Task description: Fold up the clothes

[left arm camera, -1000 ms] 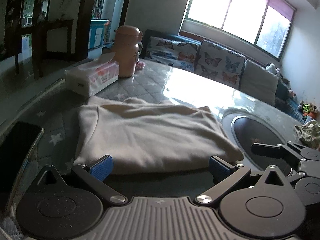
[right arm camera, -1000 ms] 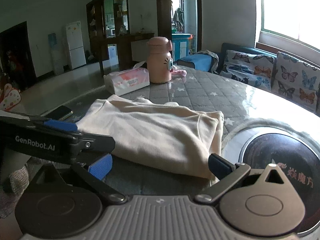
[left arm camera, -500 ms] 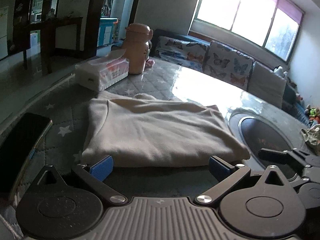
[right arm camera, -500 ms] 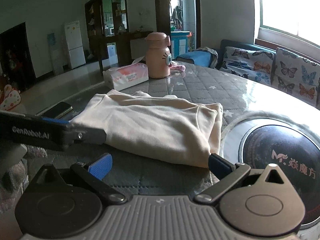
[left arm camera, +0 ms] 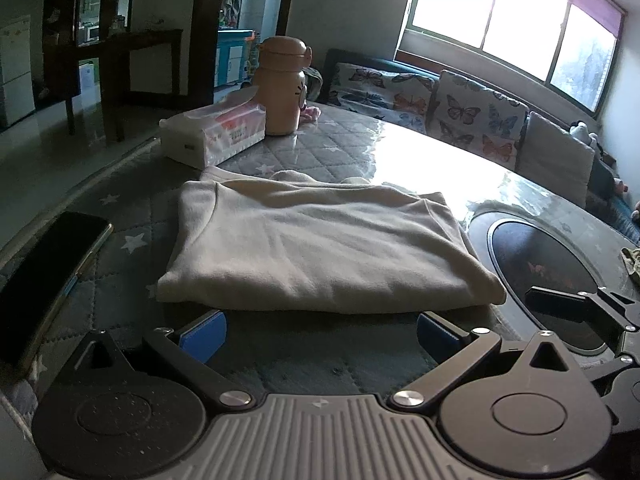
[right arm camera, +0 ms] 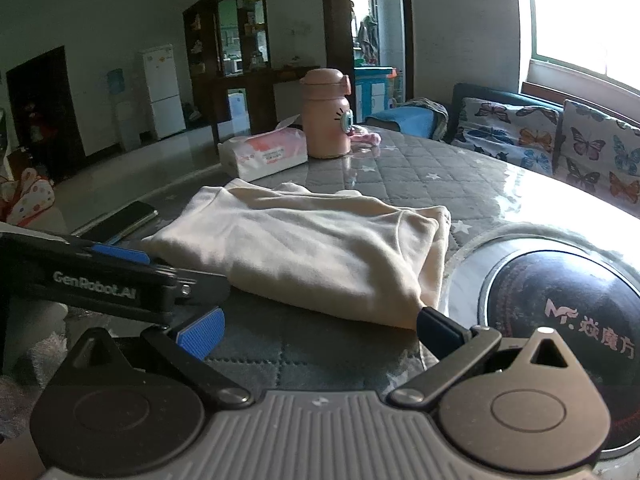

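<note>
A cream garment [left arm camera: 320,244] lies folded into a flat rectangle on the quilted grey table cover; it also shows in the right wrist view [right arm camera: 320,248]. My left gripper [left arm camera: 320,332] is open and empty, just short of the garment's near edge. My right gripper [right arm camera: 320,332] is open and empty near the garment's near right corner. The left gripper's body [right arm camera: 100,280] shows at the left of the right wrist view, and the right gripper's finger [left arm camera: 580,304] shows at the right of the left wrist view.
A black phone [left arm camera: 44,272] lies at the left table edge. A tissue pack [left arm camera: 216,132] and a pink bottle [left arm camera: 282,88] stand behind the garment. A round black hob [right arm camera: 560,312] is set in the table at the right. A sofa with butterfly cushions [left arm camera: 460,120] stands behind.
Both grippers have drawn back slightly from the garment and stay open. The garment has not moved.
</note>
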Action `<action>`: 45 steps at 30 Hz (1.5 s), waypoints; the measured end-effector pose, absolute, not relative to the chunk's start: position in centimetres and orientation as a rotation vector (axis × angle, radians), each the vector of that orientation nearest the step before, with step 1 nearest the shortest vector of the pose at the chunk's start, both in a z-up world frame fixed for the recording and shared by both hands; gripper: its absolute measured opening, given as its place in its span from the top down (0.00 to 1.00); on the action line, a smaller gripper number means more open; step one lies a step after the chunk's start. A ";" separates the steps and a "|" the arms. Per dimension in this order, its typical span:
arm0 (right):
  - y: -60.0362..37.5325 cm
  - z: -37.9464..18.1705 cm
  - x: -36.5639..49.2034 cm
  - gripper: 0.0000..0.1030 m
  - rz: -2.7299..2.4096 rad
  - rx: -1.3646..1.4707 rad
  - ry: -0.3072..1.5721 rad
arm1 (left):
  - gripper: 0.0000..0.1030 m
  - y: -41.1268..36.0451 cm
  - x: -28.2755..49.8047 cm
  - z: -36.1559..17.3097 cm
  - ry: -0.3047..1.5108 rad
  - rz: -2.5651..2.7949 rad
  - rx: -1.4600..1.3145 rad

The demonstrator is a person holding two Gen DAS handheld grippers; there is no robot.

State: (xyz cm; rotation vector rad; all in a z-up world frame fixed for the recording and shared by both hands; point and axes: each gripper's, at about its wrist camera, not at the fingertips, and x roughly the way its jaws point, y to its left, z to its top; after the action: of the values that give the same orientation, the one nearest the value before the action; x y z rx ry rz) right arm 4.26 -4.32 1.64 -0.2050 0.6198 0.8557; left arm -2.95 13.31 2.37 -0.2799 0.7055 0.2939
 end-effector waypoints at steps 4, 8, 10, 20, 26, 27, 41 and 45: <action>-4.5 1.7 4.1 0.00 0.883 -0.206 0.612 | 0.00 12.5 -3.0 2.6 0.714 0.322 -0.267; -4.7 1.8 4.1 0.00 0.914 -0.197 0.613 | 0.00 12.1 -3.3 2.9 0.715 0.358 -0.263; -4.9 1.9 4.1 0.00 0.927 -0.197 0.612 | 0.00 12.1 -3.5 3.0 0.718 0.378 -0.266; -5.6 2.1 3.9 0.00 0.958 -0.203 0.608 | 0.00 11.3 -3.4 2.8 0.729 0.437 -0.276; -5.7 2.2 3.4 0.00 0.940 -0.200 0.599 | 0.00 11.1 -3.1 2.9 0.728 0.420 -0.250; -5.8 2.2 3.3 0.00 0.937 -0.199 0.598 | 0.00 11.1 -3.2 2.9 0.728 0.416 -0.246; -5.4 2.9 1.3 0.00 0.903 -0.218 0.560 | 0.00 12.7 -4.6 2.7 0.700 0.373 -0.261; -5.1 2.9 0.8 0.00 0.890 -0.222 0.565 | 0.00 12.9 -5.0 2.6 0.697 0.368 -0.251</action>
State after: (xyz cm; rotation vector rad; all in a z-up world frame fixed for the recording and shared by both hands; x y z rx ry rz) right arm 0.84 -5.10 2.89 -0.2216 0.5647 0.8897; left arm -4.98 12.92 2.63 -0.2507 0.6973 0.3685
